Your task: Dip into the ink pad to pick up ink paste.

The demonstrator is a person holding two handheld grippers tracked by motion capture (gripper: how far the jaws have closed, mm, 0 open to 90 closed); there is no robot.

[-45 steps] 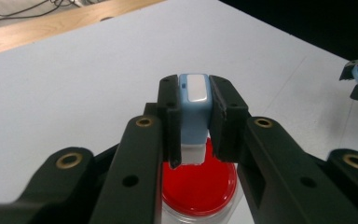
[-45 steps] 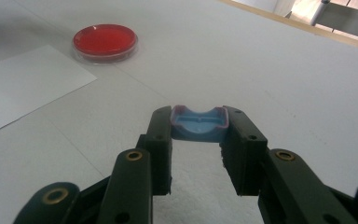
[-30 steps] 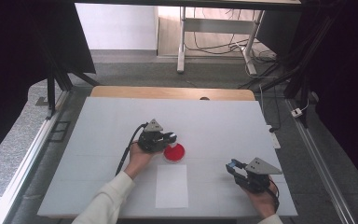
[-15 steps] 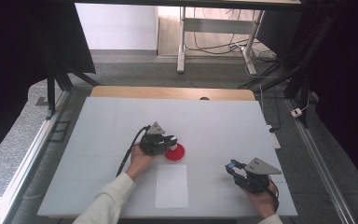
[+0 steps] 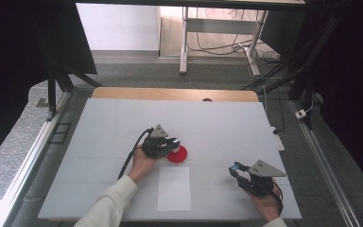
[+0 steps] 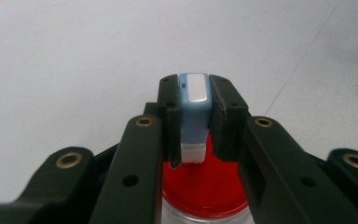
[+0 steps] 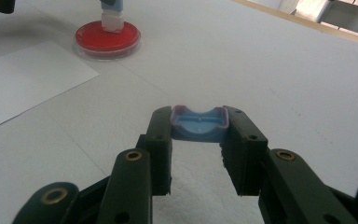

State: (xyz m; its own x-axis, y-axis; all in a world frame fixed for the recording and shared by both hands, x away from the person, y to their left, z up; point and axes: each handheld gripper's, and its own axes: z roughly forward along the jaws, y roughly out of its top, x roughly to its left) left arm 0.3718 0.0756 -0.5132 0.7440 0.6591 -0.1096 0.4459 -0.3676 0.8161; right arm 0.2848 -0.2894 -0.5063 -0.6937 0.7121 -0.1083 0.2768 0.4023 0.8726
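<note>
Stamp over the red dish [image 5: 177, 155]: the left gripper [image 6: 194, 133] clamps a blue-bodied stamp [image 6: 193, 107], its white end seemingly touching the dish. Right of the dish, the right gripper [image 7: 198, 140] pinches the blue cap [image 7: 199, 123]. The white sheet [image 5: 174, 188] before the dish lies unmarked; printing and recapping remain.

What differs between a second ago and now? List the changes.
Nothing has visibly changed. The left gripper stays shut on the blue stamp over the red dish; the right gripper keeps its grip on the blue cap, apart from the white sheet.
</note>
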